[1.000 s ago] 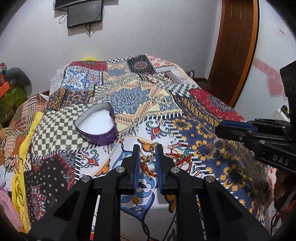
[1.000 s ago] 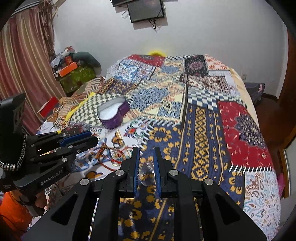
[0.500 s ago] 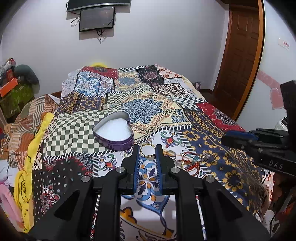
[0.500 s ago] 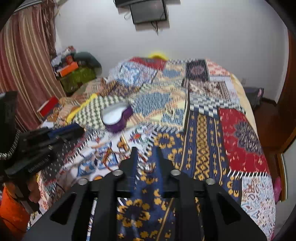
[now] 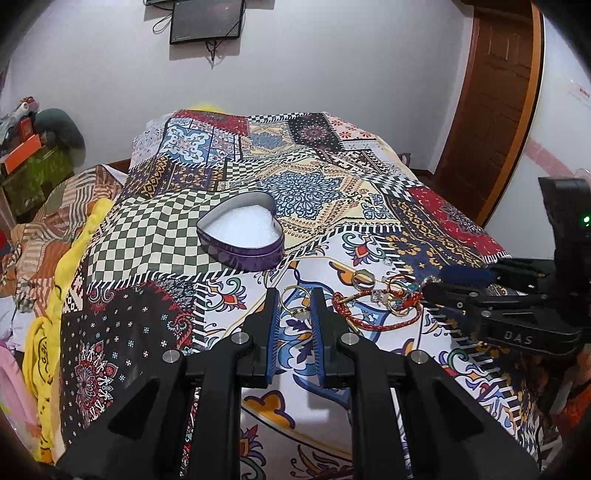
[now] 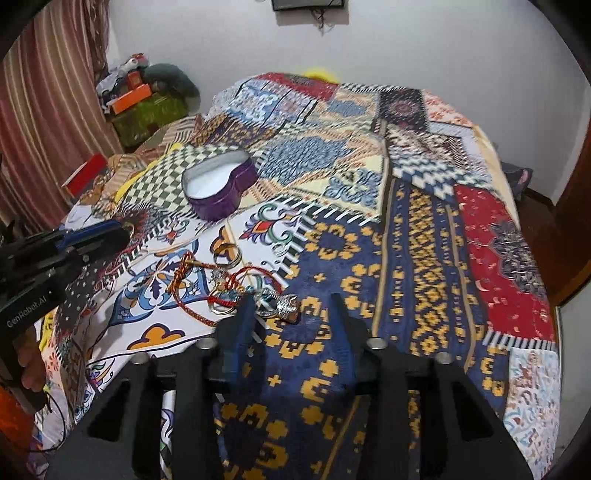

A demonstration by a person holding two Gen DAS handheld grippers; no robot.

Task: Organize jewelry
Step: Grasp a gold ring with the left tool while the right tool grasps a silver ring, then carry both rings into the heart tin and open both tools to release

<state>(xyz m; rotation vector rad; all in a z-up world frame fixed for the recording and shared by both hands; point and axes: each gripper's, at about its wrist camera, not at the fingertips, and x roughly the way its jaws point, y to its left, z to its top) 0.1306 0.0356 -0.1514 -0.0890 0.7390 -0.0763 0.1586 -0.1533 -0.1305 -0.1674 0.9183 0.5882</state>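
A purple heart-shaped tin [image 5: 242, 236] with a white lining stands open on the patchwork bedspread; it also shows in the right wrist view [image 6: 218, 184]. A pile of jewelry lies nearer: a gold ring [image 5: 295, 299], a red cord bracelet [image 5: 373, 314], a silver ring [image 5: 362, 282]. My left gripper [image 5: 294, 325] has its jaws a narrow gap apart around the gold ring. My right gripper [image 6: 291, 314] is open over a silvery piece [image 6: 282, 304] beside the red cord [image 6: 192, 291].
The bedspread [image 6: 424, 229] covers the whole bed. Boxes and clutter [image 6: 144, 99] stand at the far left by a striped curtain [image 6: 44, 110]. A wooden door [image 5: 495, 96] is at the right. A screen [image 5: 207, 20] hangs on the wall.
Both grippers have drawn back and lifted, so more of the bed shows. The right gripper has opened wider. The left gripper's jaws keep the same narrow gap.
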